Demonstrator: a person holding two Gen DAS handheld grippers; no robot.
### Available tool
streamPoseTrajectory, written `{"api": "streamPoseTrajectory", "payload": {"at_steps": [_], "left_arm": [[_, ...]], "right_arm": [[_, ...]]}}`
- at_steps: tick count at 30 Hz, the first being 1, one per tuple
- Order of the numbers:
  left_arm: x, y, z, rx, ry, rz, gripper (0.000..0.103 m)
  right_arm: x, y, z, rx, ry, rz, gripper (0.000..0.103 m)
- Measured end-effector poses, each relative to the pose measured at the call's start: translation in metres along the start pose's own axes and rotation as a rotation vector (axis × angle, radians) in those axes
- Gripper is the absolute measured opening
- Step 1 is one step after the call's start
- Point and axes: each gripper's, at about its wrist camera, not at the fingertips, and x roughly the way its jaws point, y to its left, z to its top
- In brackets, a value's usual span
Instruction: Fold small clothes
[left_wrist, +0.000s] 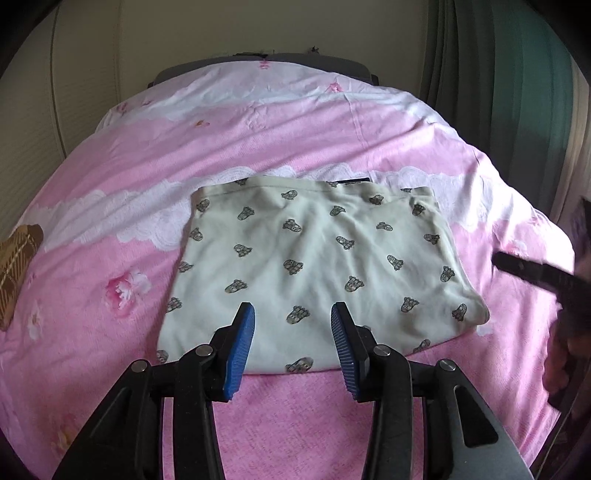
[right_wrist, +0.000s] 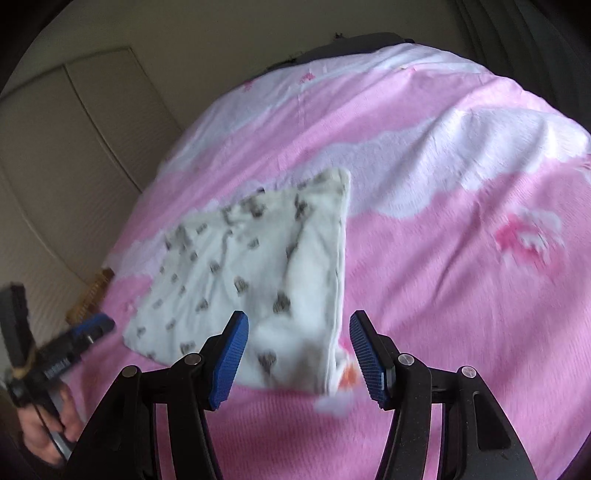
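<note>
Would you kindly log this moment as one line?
left gripper: open, empty | right gripper: open, empty | patterned garment: folded, on pink bedspread

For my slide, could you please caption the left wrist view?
Open left gripper hovers over folded garment on pink bedspread.

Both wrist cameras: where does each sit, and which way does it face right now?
Left wrist: on the left gripper, above the bed's near edge, facing the folded garment; right gripper at the right edge.
Right wrist: on the right gripper, facing the garment's right edge; left hand visible.
Shared: garment, pink bedspread.
</note>
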Motion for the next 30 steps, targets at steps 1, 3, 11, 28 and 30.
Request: {"api": "streamPoseTrajectory", "payload": {"at_steps": [1,3,11,28,30], "left_arm": [[0.001,-0.002,0.002,-0.001,0.000,0.001,0.042],[0.005,-0.006,0.007,-0.003,-0.001,0.006,0.042],[0.030,-0.014,0.022,-0.003,0.016,0.028,0.042],[0.051,-0.016,0.020,0.013,0.048,0.045,0.042],[0.051,-0.016,0.020,0.016,0.048,0.049,0.042]], "right_arm": [[0.003,-0.003,0.006,-0.001,0.000,0.011,0.058],[0.015,-0.010,0.024,-0.007,0.013,0.030,0.058],[0.074,-0.020,0.074,-0.045,0.071,0.086,0.058],[0.095,0.010,0.064,-0.246,0.042,0.130,0.011],[0.095,0.026,0.057,-0.344,0.048,0.122,0.011]]}}
